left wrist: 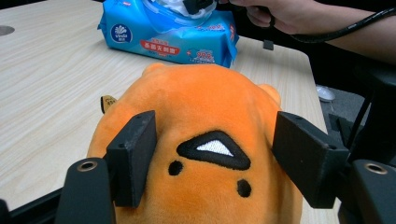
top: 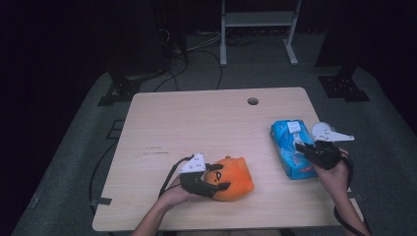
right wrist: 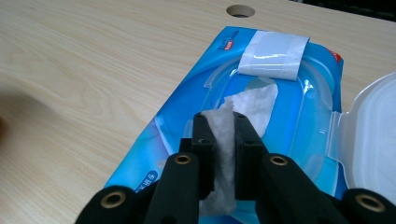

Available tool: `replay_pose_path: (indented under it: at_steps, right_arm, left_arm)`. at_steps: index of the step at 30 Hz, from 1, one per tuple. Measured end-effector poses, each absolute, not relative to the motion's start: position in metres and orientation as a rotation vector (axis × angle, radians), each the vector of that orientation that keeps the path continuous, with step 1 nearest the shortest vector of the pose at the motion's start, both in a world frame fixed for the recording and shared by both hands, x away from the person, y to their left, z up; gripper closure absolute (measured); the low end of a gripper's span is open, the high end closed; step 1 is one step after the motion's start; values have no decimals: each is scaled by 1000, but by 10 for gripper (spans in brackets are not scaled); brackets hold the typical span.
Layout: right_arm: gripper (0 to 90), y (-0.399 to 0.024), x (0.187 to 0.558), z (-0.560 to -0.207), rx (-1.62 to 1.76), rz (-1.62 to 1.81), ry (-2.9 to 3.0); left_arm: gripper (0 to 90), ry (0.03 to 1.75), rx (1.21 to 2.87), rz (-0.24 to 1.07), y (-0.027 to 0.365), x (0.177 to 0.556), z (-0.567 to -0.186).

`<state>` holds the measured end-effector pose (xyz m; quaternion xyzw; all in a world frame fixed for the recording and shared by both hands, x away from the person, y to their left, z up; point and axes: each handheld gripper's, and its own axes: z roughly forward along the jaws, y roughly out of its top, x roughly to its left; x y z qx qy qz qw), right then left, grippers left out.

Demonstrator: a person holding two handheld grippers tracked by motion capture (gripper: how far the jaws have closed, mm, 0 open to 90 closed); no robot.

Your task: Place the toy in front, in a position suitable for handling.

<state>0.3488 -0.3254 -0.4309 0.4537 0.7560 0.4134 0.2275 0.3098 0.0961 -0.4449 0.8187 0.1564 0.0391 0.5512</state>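
An orange plush toy (top: 235,178) (left wrist: 210,107) with a stitched black face lies near the table's front edge. My left gripper (top: 221,177) (left wrist: 217,158) is open, one jaw on either side of the toy and not squeezing it. At the right lies a blue pack of wet wipes (top: 290,150) (left wrist: 163,32) (right wrist: 187,116), its white lid (right wrist: 373,135) flipped open. My right gripper (top: 301,146) (right wrist: 220,126) is over the pack's opening, shut on a white wipe (right wrist: 254,100) that sticks up out of it.
The light wooden table (top: 196,123) has a round cable hole (top: 253,101) (right wrist: 240,10) near its far edge. Beyond the table are a dark floor, cables and a white frame (top: 258,19). The person's right hand (left wrist: 280,14) is behind the pack.
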Motion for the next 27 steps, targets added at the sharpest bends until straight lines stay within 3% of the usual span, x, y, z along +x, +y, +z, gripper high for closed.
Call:
replay_pose_path:
  at_steps: [15,27]
  right_arm:
    - [845,-328,333,-413,1227,1263,2106]
    - [850,-279,281,-360,901,1414,2291]
  left_arm:
    - [248,381,1923,97,98,311,-448]
    - [206,386,1919,103,96,310,-450]
